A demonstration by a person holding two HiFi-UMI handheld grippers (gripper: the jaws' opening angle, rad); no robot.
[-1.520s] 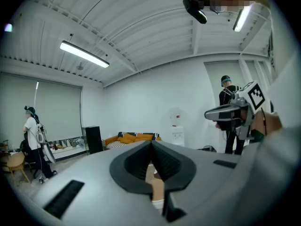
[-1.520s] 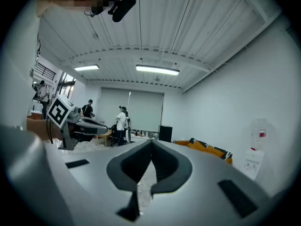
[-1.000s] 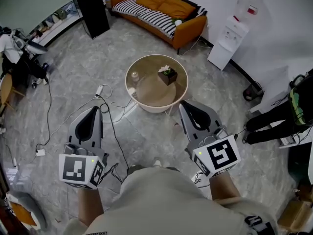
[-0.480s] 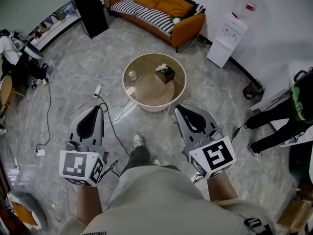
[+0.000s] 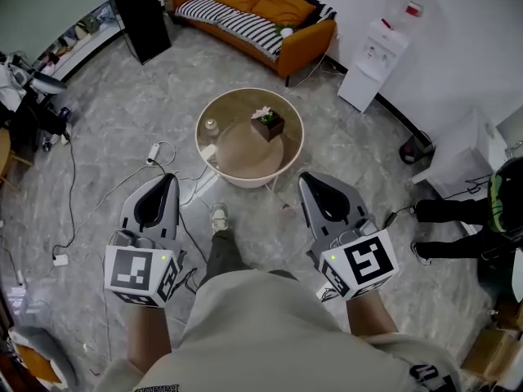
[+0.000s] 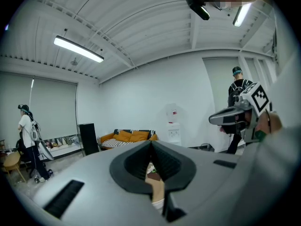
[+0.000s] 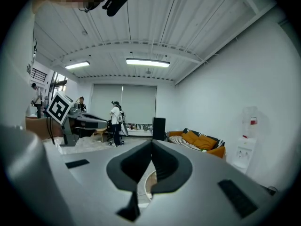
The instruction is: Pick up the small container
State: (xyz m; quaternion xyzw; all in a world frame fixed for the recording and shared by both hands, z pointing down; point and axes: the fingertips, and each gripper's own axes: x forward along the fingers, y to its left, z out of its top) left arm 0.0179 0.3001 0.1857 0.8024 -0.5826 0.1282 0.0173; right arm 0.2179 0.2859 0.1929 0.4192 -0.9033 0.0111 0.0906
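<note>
**Small container on the round table, both grippers empty**

Head view: the small container (image 5: 211, 125) stands near the round table's (image 5: 288, 160) rim on the left gripper's side, apart from the boxed plant (image 5: 268, 123). It looks light and rigid, perhaps slippery, and is best pinched across its sides. The left gripper (image 5: 169, 178) and right gripper (image 5: 305, 179) hang short of the table, nearly level.

Left gripper view: fingers pressed together, holding nothing.

Right gripper view: likewise closed and empty.
</note>
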